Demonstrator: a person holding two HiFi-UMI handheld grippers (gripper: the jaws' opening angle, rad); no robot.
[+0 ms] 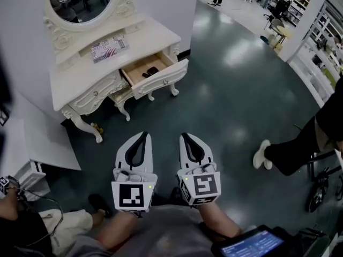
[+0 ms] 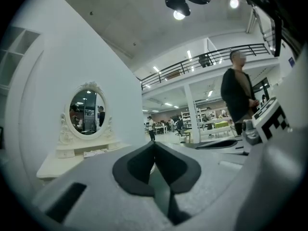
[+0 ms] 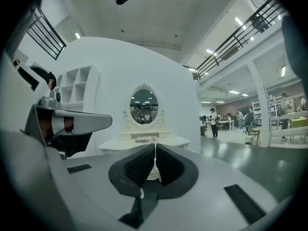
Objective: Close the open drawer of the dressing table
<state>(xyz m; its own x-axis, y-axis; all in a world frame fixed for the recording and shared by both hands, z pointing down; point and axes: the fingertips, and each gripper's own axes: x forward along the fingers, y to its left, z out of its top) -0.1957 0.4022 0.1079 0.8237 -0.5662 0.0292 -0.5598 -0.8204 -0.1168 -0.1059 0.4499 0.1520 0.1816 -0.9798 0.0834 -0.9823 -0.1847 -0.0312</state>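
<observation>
- Left gripper (image 1: 140,136): clenched, jaws pressed together, nothing between them, touching nothing.
- Right gripper (image 1: 187,137): likewise clenched and empty, just beside the left at its 3 o'clock.
- Drawer (image 1: 159,75) of the dressing table (image 1: 110,63): pulled open, at 12 o'clock from both grippers, well apart from them; small dark item (image 1: 150,71) inside.

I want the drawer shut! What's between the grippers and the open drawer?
Just bare floor, in the head view, between the left gripper, right gripper and the open drawer.
</observation>
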